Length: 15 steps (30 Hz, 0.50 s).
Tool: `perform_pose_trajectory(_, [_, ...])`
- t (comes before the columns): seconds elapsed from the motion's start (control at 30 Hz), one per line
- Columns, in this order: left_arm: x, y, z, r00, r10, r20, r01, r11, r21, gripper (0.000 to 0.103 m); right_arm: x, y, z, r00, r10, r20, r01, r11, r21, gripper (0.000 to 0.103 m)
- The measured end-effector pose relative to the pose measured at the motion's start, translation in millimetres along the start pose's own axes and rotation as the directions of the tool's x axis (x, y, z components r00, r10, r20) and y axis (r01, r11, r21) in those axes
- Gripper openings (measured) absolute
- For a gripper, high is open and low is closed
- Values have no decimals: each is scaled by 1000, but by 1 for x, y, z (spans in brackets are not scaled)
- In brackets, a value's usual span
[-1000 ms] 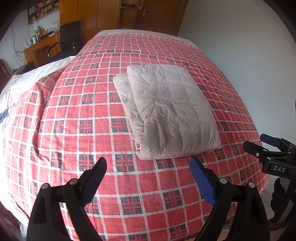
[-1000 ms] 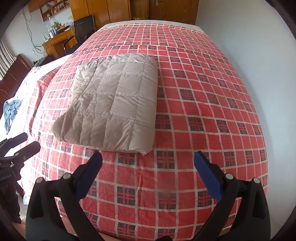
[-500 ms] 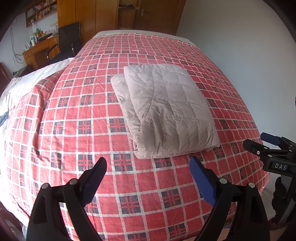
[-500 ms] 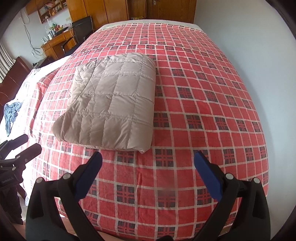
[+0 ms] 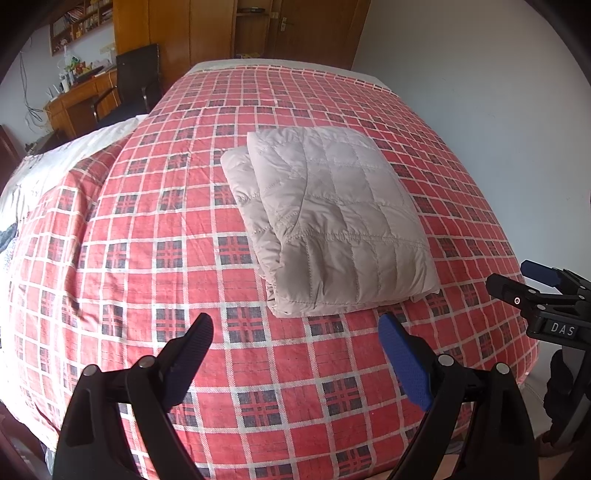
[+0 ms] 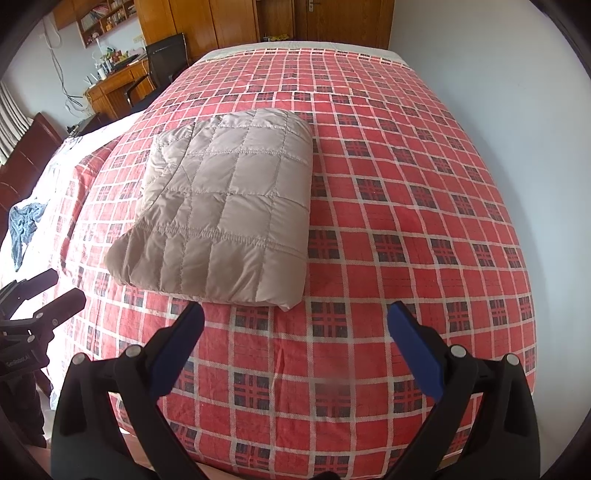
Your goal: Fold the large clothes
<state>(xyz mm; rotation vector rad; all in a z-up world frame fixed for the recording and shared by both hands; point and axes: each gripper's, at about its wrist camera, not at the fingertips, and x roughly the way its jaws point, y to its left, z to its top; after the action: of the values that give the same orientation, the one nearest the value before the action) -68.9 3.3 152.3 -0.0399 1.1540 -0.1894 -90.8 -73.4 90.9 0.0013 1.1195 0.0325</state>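
Observation:
A beige quilted jacket lies folded into a thick rectangle on the red plaid bedspread; in the right wrist view the same jacket sits left of centre. My left gripper hovers open just short of the jacket's near edge, nothing between its blue-padded fingers. My right gripper is also open and empty, its left finger close to the jacket's near right corner. Each view shows the other gripper at its side: the right one and the left one.
The bed runs along a white wall on the right. A white sheet and a blue cloth lie at the left. A wooden desk, black chair and wooden wardrobe stand behind.
Both grippers have drawn slightly back and tilted, so the jacket sits a little lower and nearer in each view. The jacket itself has not moved. Both stay open.

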Motion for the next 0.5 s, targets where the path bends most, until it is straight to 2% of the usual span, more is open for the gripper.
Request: perform_pose_trajectory(0.5, [0,2,0,1000,-1,-4,1,1000,1,91,3,-2,2,1000,-16,20,16,1000,11,99])
